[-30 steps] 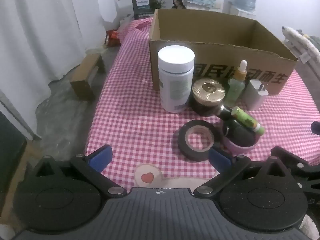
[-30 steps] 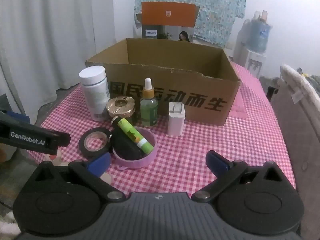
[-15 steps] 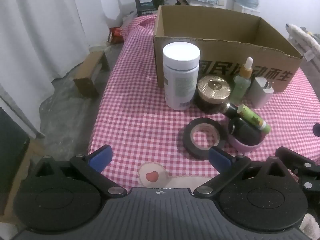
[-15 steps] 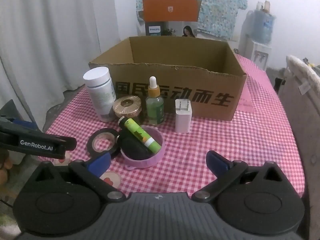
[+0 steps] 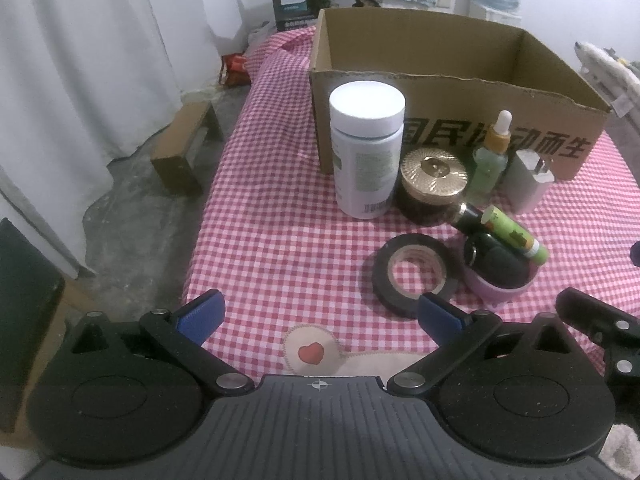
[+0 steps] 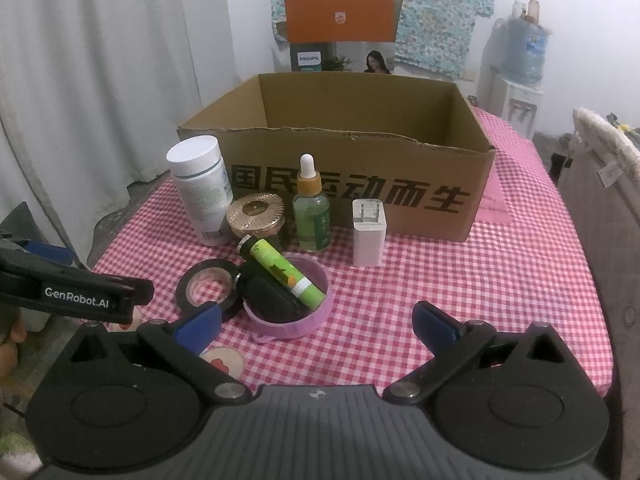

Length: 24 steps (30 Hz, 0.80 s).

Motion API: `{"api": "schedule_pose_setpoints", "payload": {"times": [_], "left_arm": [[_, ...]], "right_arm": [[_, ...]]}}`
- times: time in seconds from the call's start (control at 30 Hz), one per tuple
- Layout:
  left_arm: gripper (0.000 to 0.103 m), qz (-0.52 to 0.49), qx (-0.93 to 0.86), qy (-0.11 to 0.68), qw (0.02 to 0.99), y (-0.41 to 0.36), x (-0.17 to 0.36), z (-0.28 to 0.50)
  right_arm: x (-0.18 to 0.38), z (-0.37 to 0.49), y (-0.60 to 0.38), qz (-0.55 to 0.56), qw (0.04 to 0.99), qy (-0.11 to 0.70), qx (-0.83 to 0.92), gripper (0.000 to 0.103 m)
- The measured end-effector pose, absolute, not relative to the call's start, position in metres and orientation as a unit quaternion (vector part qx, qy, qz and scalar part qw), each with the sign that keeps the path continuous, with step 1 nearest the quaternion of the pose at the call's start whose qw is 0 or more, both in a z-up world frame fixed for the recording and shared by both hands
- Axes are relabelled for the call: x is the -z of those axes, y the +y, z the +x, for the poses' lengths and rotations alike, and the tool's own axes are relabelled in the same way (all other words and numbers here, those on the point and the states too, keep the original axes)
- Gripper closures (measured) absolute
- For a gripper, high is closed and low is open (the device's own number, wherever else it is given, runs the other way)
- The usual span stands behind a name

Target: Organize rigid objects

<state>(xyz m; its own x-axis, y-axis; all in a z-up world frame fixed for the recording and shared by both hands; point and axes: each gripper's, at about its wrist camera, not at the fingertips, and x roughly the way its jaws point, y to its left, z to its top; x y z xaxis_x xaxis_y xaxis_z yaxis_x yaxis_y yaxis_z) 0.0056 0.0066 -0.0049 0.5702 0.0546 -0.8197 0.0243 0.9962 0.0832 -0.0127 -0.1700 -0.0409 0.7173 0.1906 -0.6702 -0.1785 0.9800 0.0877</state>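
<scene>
At the lower centre of the right wrist view, the green tube (image 6: 286, 276) lies diagonally across the pink bowl (image 6: 316, 312), just ahead-left of the open, empty right claw (image 6: 316, 322); the left claw (image 5: 320, 316), also open, sits farther.

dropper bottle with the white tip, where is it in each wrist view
Left wrist view: the dropper bottle stands right of centre, upper half, between the gold-lidded jar and the white charger.
Right wrist view: it stands just left of centre, between the same two things.
Shared landmark: the cardboard box with black printed characters, right behind it in both views.
</scene>
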Motion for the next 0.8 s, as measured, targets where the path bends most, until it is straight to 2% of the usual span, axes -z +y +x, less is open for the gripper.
{"api": "schedule_pose_setpoints", "payload": {"times": [0.8], "left_arm": [[0.0,0.052,-0.01,0.474,0.879,0.0039,0.0097,0.0095]], "right_arm": [[0.0433,-0.0111,-0.1695,0.012,0.926,0.363,-0.102,0.0]]}}
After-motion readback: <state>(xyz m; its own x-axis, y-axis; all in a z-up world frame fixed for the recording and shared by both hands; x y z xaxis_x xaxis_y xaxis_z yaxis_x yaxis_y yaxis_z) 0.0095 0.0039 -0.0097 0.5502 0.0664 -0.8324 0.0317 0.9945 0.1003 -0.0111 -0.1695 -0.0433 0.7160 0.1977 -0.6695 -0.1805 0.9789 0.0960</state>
